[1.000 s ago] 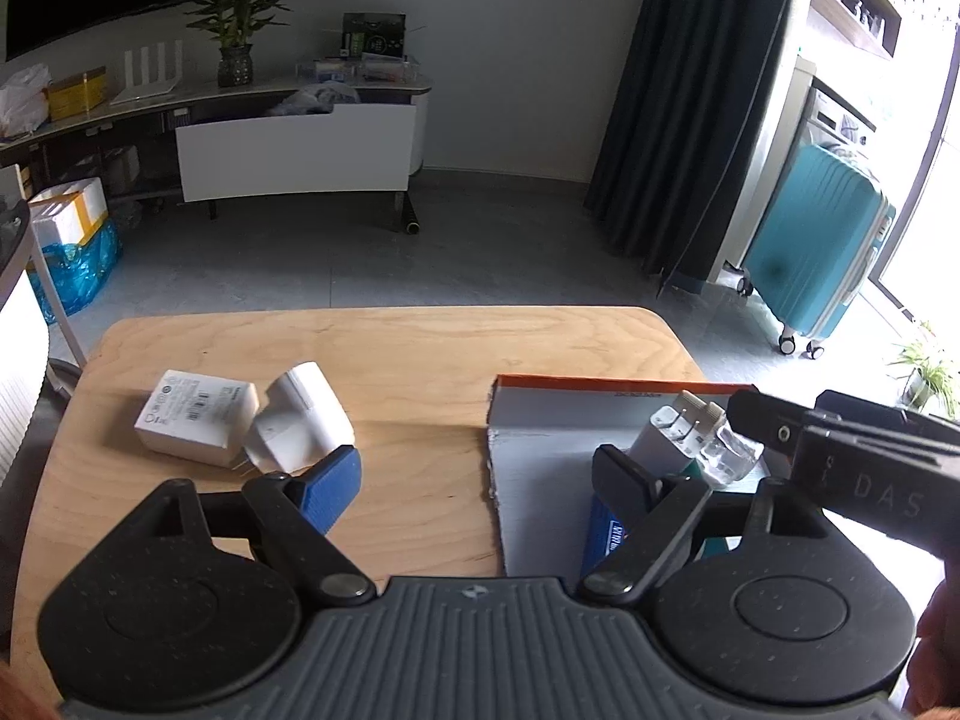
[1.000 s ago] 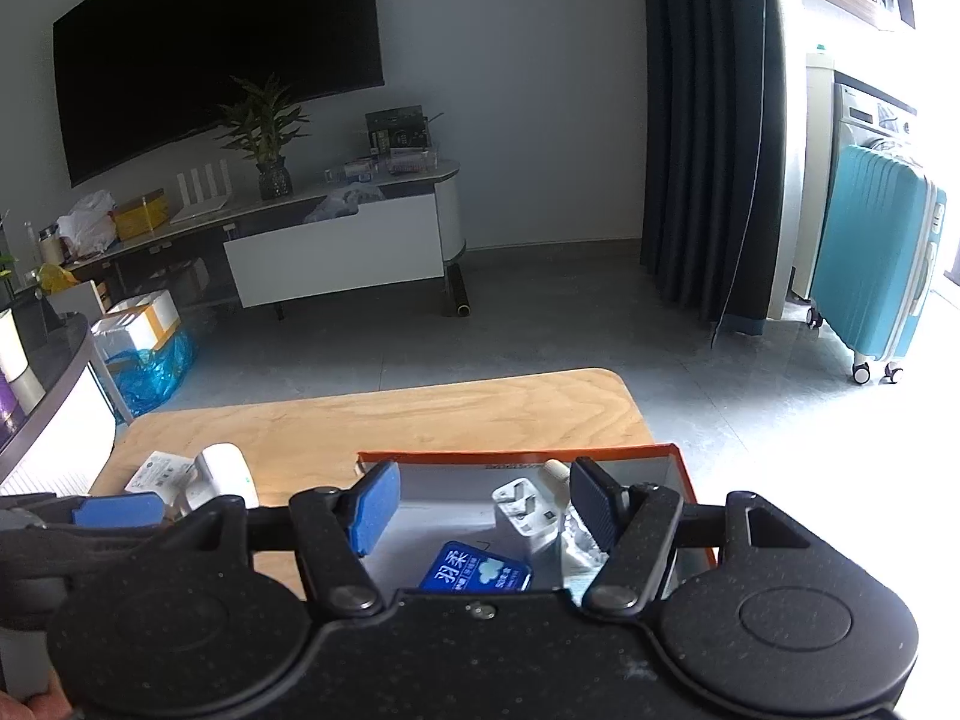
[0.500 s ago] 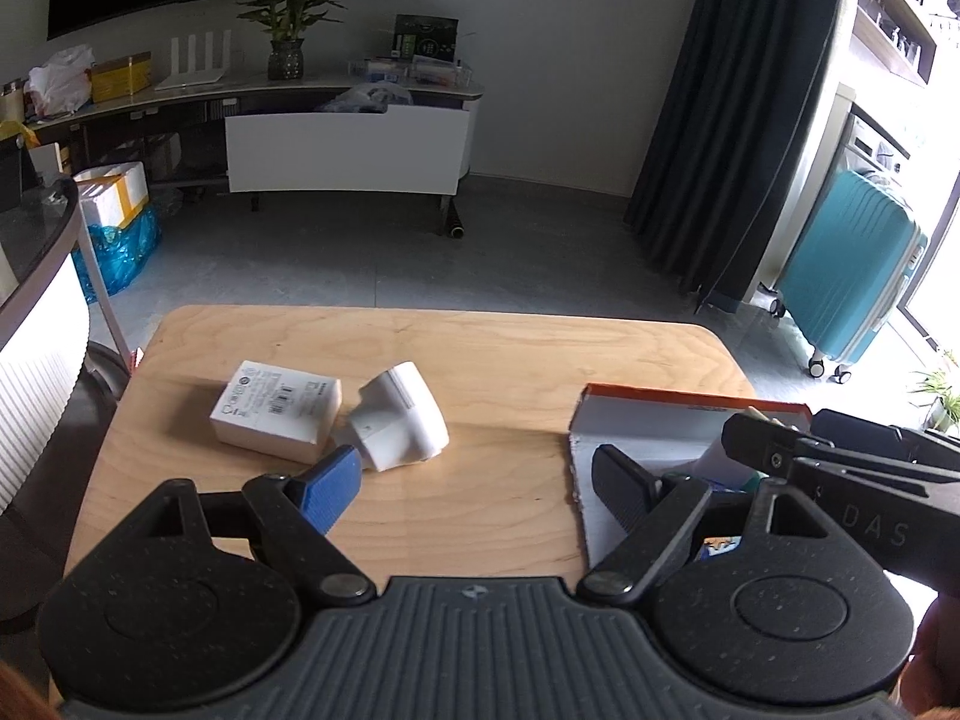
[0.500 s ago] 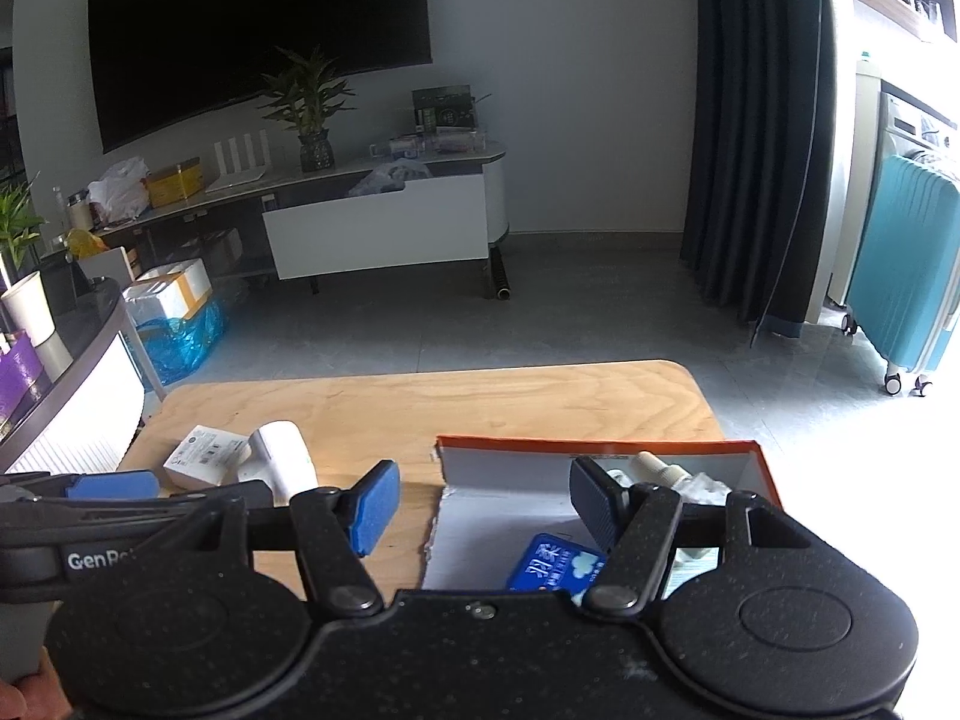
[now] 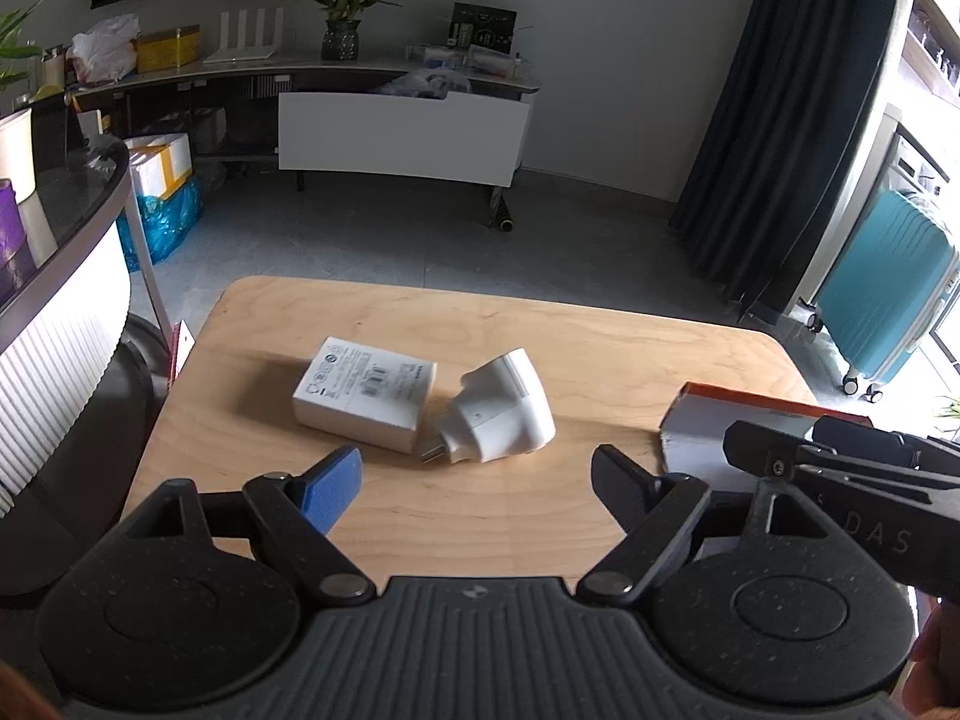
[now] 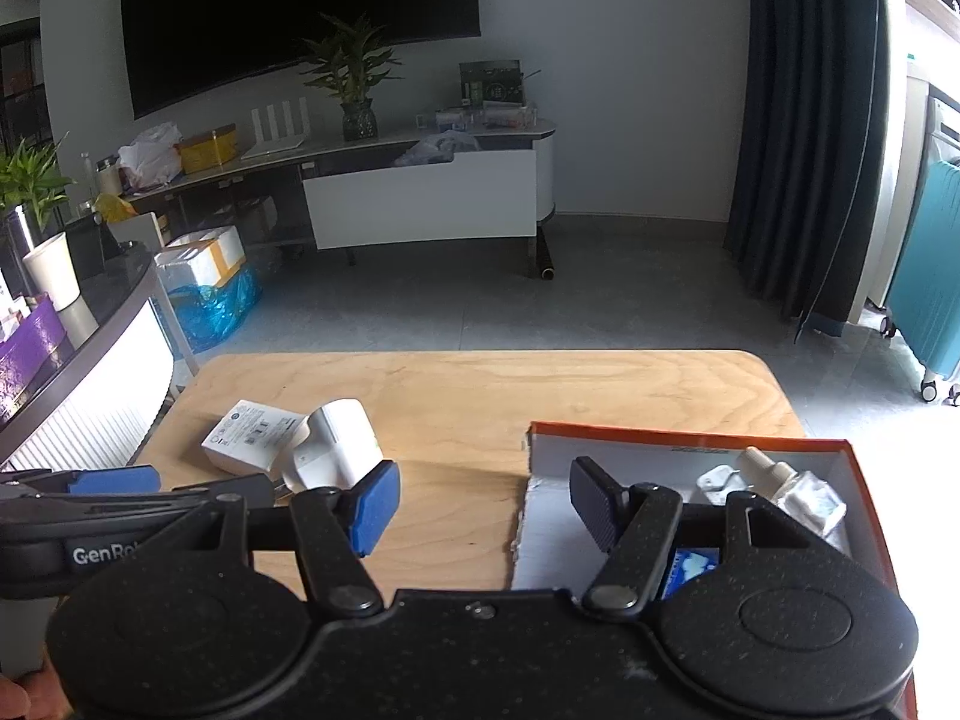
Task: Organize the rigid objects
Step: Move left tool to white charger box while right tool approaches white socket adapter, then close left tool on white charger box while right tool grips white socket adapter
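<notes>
Two white items are seen lying on the wooden tabletop (image 5: 540, 348): a flat charger block (image 5: 365, 394) with a printed label and, touching its right end, a plug adapter (image 5: 501, 414). The left gripper (image 5: 477, 480) is held above the tabletop just short of them, its fingers spread with nothing between. The right gripper (image 6: 480, 501) is likewise held with fingers spread and empty, at the left wall of an orange-edged box (image 6: 690, 438) in which a small bottle (image 6: 774, 474) and a blue packet (image 6: 690, 564) are contained.
</notes>
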`<action>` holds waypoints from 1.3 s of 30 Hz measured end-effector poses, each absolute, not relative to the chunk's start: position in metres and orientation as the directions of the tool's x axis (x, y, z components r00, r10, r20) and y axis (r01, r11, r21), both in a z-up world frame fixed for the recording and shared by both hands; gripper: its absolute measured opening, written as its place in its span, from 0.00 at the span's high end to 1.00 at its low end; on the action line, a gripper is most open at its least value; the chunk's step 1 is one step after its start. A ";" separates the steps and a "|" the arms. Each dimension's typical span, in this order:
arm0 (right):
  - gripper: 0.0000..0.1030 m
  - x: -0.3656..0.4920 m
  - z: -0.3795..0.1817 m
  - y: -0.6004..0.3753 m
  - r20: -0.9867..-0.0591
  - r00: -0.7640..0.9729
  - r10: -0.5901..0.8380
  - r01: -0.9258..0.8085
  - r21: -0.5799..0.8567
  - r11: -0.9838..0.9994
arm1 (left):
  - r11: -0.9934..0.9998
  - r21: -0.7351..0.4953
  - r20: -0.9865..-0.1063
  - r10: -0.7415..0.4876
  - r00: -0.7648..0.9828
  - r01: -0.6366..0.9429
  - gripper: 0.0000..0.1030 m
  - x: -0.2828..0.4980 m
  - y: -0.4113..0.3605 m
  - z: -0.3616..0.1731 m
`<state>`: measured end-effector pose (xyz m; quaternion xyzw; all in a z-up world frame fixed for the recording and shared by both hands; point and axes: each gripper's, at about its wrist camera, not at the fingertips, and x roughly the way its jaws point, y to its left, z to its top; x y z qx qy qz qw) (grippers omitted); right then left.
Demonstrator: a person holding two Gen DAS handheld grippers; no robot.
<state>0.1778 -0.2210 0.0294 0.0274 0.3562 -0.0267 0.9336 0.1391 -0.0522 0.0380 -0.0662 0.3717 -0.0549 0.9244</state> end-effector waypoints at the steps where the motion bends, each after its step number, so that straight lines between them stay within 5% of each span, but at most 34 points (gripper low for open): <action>1: 0.26 0.180 0.028 -0.219 -0.669 0.742 -0.024 0.063 0.034 0.997 | 0.985 -0.166 -0.681 -0.151 0.716 0.049 0.16 0.140 -0.049 0.036; 30: 0.25 0.194 -0.008 -0.213 -0.696 0.714 0.079 -0.009 0.104 0.995 | 0.996 -0.084 -0.722 -0.043 0.691 -0.027 0.00 0.235 -0.005 -0.028; 33: 0.25 0.201 -0.013 -0.208 -0.703 0.705 0.094 -0.022 0.111 0.994 | 0.999 -0.052 -0.698 -0.033 0.715 -0.005 0.23 0.236 -0.009 -0.026; 39: 0.12 0.224 -0.023 -0.188 -0.718 0.663 0.210 -0.153 0.145 0.978 | 0.998 -0.064 -0.690 -0.028 0.723 -0.022 0.23 0.227 0.011 -0.020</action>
